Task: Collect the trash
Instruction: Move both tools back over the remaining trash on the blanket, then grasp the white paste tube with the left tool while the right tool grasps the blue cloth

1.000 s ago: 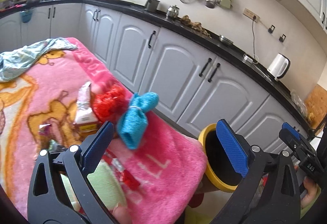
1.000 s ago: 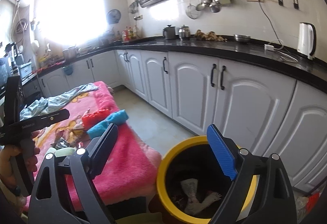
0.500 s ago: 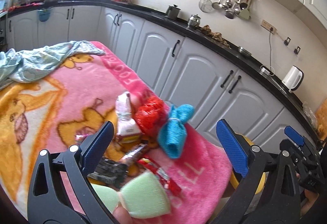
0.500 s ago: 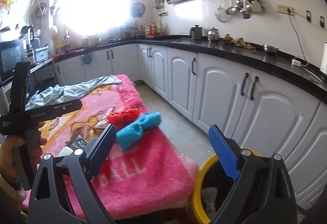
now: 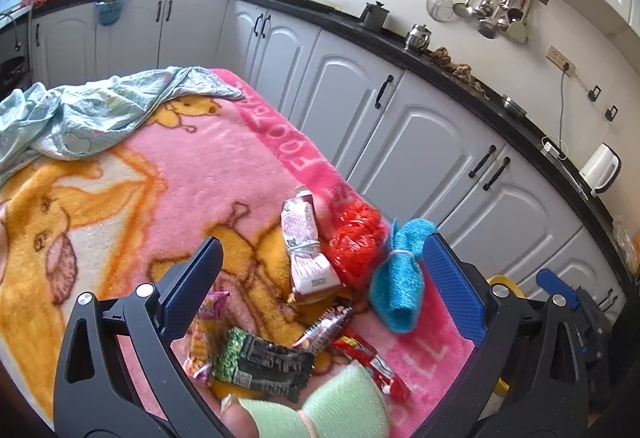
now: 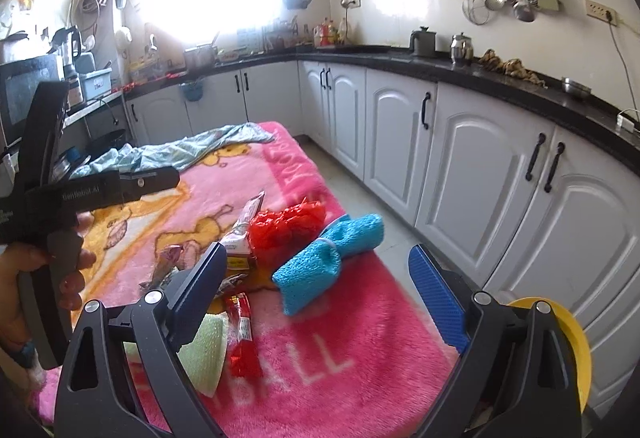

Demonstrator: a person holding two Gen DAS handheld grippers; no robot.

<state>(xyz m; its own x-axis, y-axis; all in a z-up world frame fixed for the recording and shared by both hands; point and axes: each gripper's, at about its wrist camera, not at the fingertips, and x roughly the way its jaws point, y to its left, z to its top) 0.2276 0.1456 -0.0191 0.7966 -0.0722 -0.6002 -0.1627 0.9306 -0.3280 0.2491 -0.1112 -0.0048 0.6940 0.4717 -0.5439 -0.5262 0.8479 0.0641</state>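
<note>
Trash lies on a pink blanket [image 5: 160,166]: a white packet [image 5: 306,250], a red crumpled net [image 5: 356,242], a blue tied cloth [image 5: 400,278], a dark green wrapper [image 5: 264,362], a red wrapper [image 5: 376,366] and a pale green sponge [image 5: 348,402]. My left gripper [image 5: 320,278] hangs open above the wrappers, holding nothing. My right gripper [image 6: 316,286] is open over the blanket's near end, beside the blue cloth [image 6: 328,262] and red wrapper [image 6: 242,334]. The yellow bin [image 6: 576,350] peeks in at the right, mostly hidden.
White cabinets [image 5: 420,142] under a black counter run along the right, with a strip of floor [image 6: 360,190] between them and the blanket. A light blue cloth [image 5: 92,110] lies at the blanket's far end. A hand [image 6: 24,278] holds the left gripper's handle.
Both grippers swung left, away from the yellow bin and over the blanket. The trash pile now sits between the left gripper's fingers in view. Both stayed open.
</note>
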